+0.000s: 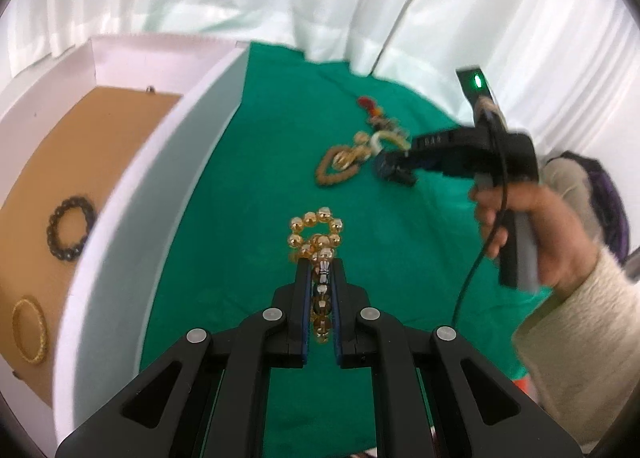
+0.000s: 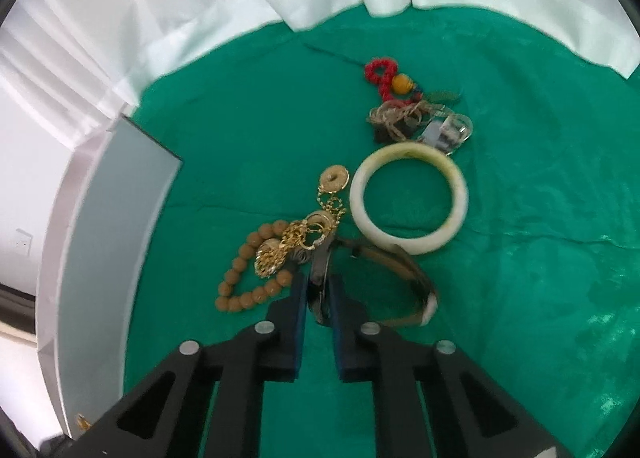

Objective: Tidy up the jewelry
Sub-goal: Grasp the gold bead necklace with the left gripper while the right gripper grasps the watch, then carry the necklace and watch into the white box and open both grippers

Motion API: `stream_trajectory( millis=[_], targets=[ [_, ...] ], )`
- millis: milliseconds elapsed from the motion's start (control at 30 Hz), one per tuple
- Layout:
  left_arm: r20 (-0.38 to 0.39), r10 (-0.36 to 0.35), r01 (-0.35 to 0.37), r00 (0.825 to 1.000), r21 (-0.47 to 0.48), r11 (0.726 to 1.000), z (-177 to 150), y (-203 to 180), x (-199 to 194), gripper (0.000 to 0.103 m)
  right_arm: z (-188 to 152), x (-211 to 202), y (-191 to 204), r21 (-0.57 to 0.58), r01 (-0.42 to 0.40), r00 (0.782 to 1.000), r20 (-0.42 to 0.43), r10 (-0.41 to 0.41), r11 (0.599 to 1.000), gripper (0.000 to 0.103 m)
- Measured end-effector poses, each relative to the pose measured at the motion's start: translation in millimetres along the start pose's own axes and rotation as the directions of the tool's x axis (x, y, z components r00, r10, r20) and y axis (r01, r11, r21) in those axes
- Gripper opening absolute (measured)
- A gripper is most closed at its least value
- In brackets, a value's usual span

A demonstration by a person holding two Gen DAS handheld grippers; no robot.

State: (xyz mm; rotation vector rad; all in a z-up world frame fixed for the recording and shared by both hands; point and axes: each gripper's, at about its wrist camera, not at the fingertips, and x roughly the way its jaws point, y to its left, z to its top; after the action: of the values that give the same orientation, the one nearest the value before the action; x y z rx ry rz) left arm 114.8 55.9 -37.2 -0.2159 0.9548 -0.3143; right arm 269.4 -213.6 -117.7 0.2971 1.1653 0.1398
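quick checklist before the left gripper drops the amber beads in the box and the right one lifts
1. Left gripper shut on the amber bead bracelet: ok.
2. Bracelet clear of the green cloth: cannot tell.
3. Free floor in the white box, beside the dark bead bracelet and gold bangle: ok.
4. Right gripper shut on the brown strap: ok.
5. Strap free of the gold chain pile: not ok, its end lies against the pile.
6. White bangle apart from the right gripper: ok.
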Motion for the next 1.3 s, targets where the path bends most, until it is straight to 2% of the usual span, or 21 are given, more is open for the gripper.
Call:
stream_trajectory(
  millis=[133,300,400,500,600,733,833,933,1000,1133,1233,1300],
  targets=[
    [0.059,-0.081,0.083,0.995,-0.038,0.996,13,-3,-46,0.007,-15,-48,7,-0.062,-0.072,0.996,0.049,0.075,0.995,0.01],
    [0.162,-0.101,0.112,0.982,-0.06,0.992,29,7,-120,0.007,-33,-101,44,-0.198,-0.15,0.983,0.079,0.168,0.969,0.01],
    [0.221,-0.074,0.097,0.972,-0.094,0.991,38,25,-163,0.007,-43,-126,76,-0.281,-0.207,0.968,0.082,0.238,0.937,0.01],
    [0.263,-0.032,0.071,0.964,-0.142,0.987,48,52,-197,0.007,-43,-139,123,-0.373,-0.264,0.946,0.078,0.314,0.889,0.01],
    [0.286,0.062,-0.008,0.956,-0.186,0.983,51,84,-218,0.007,-45,-141,172,-0.44,-0.321,0.924,0.048,0.379,0.838,0.01],
    [0.265,0.169,-0.098,0.949,-0.262,0.96,55,136,-213,0.007,-48,-126,231,-0.498,-0.373,0.906,-0.011,0.424,0.783,0.01],
    [0.22,0.242,-0.168,0.945,-0.308,0.937,55,179,-191,0.007,-57,-101,273,-0.54,-0.411,0.895,-0.088,0.437,0.734,0.01],
    [0.16,0.297,-0.228,0.942,-0.347,0.91,53,221,-156,0.007,-80,-69,315,-0.6,-0.443,0.889,-0.2,0.412,0.666,0.01],
    [0.118,0.313,-0.252,0.942,-0.365,0.896,50,245,-136,0.006,-98,-51,331,-0.628,-0.438,0.896,-0.244,0.372,0.643,0.01],
    [0.028,0.35,-0.311,0.936,-0.396,0.864,40,280,-97,0.006,-139,-12,359,-0.728,-0.362,0.932,-0.282,0.227,0.582,0.01],
    [-0.019,0.374,-0.351,0.927,-0.389,0.852,30,292,-79,0.006,-168,11,370,-0.783,-0.319,0.947,-0.287,0.145,0.534,0.011],
    [-0.045,0.394,-0.383,0.918,-0.366,0.848,24,291,-71,0.006,-177,18,372,-0.802,-0.306,0.951,-0.283,0.124,0.514,0.011]
  ],
)
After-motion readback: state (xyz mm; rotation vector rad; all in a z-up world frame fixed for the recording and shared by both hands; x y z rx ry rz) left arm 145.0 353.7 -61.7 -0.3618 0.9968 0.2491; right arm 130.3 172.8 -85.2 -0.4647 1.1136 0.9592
